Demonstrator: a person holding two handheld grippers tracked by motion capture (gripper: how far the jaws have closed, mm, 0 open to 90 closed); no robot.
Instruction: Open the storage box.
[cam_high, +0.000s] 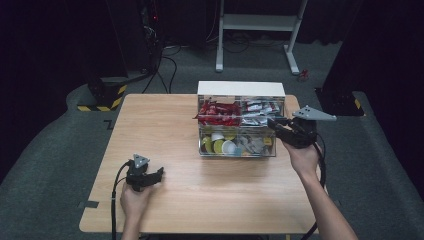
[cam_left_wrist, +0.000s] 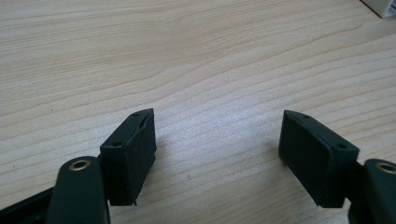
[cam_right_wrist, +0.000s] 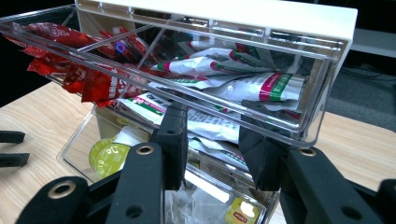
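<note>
A white drawer cabinet (cam_high: 240, 89) (cam_right_wrist: 261, 16) stands at the table's far middle. Its clear upper drawer (cam_high: 235, 123) (cam_right_wrist: 322, 93) is slid out part way and holds red packets (cam_high: 217, 112) (cam_right_wrist: 84, 70) on one side and white-and-green sachets (cam_high: 260, 107) (cam_right_wrist: 252, 86) on the other. Below it, the clear lower drawer (cam_high: 237, 154) (cam_right_wrist: 79, 140) is out further, with round capsules (cam_high: 220, 146) (cam_right_wrist: 109, 154) in it. My right gripper (cam_high: 277, 124) (cam_right_wrist: 215, 135) is shut on the upper drawer's front wall near its right end. My left gripper (cam_high: 157, 175) (cam_left_wrist: 217, 140) rests open on bare wood at the front left.
The wooden table (cam_high: 200, 200) has free room left of and in front of the cabinet. A white metal stand (cam_high: 260, 22) and a yellow-and-black striped base (cam_high: 102, 100) sit on the floor beyond the far edge. Cables trail from both grippers.
</note>
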